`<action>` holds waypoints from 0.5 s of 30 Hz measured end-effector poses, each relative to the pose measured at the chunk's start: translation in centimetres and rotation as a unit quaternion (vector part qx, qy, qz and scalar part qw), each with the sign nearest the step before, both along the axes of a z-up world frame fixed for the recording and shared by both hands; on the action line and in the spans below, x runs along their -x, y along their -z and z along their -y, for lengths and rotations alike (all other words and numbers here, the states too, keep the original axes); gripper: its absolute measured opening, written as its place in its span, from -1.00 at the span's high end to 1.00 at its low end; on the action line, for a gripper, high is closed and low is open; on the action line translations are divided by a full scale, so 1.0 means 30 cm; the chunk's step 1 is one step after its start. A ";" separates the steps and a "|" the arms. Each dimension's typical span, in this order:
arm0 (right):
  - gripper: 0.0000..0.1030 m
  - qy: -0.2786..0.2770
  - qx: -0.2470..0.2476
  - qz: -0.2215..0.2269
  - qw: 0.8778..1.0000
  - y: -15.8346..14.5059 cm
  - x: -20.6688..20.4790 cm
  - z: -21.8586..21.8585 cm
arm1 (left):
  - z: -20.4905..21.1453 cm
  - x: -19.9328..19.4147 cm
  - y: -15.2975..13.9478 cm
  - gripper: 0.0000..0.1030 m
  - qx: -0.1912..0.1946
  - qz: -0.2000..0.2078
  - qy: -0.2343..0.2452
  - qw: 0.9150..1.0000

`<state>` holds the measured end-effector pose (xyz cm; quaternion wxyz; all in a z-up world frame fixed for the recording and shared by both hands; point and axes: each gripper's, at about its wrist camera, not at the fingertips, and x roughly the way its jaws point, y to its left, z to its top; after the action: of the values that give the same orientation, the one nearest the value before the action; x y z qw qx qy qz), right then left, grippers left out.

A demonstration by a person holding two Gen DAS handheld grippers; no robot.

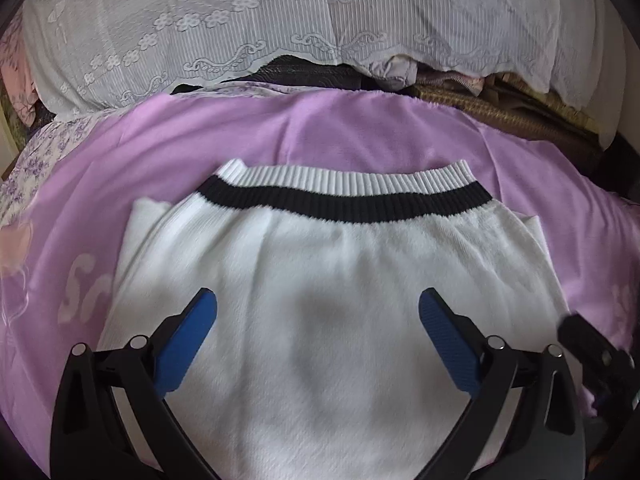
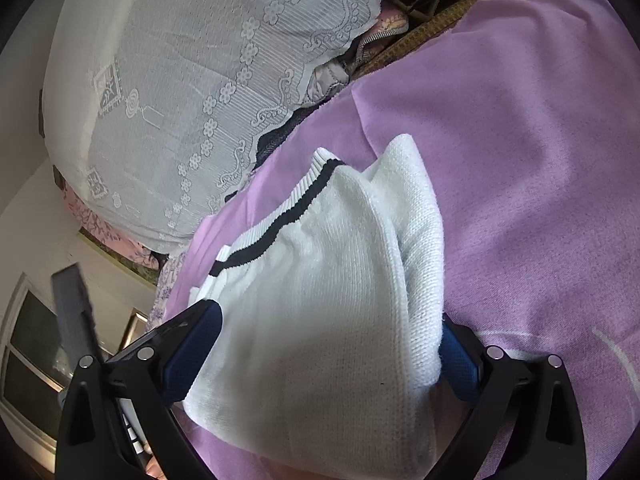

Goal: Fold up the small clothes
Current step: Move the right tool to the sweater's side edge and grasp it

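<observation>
Jaws: left gripper (image 1: 318, 312) spread, hovering over white knit garment (image 1: 320, 280) | right gripper (image 2: 330, 344) wide, straddling its lower-centre folded edge | nearer: right

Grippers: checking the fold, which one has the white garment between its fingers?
The right gripper: white knit garment sits between its fingers; the left gripper hovers open above it.

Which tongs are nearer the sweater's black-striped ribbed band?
Hard to tell. The left tongs hover open over the white sweater body, facing the band. The right tongs straddle a side fold, about as far off.
</observation>
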<state>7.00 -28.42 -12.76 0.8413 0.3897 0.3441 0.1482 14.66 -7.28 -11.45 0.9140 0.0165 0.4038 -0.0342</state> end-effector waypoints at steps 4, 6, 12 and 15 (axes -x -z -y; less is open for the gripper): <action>-0.93 0.015 -0.035 0.001 0.999 0.004 0.001 0.031 | 0.062 -0.056 0.135 -0.92 -0.010 -0.021 -0.003 1.000; -0.91 0.018 -0.050 0.000 0.999 0.007 -0.007 0.050 | 0.098 -0.006 0.119 -0.91 -0.048 0.010 0.002 0.999; -0.50 0.034 -0.113 -0.022 0.993 0.044 -0.019 0.132 | 0.048 0.107 0.084 -0.91 -0.003 0.017 0.028 0.999; -0.05 0.043 -0.142 -0.043 0.988 0.082 -0.023 0.170 | 0.033 0.102 0.093 -0.91 0.005 0.008 0.025 1.000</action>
<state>7.68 -33.53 -15.23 0.7674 0.5256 0.3386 0.1420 11.61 -8.26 -14.24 0.9160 0.0221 0.3962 -0.0589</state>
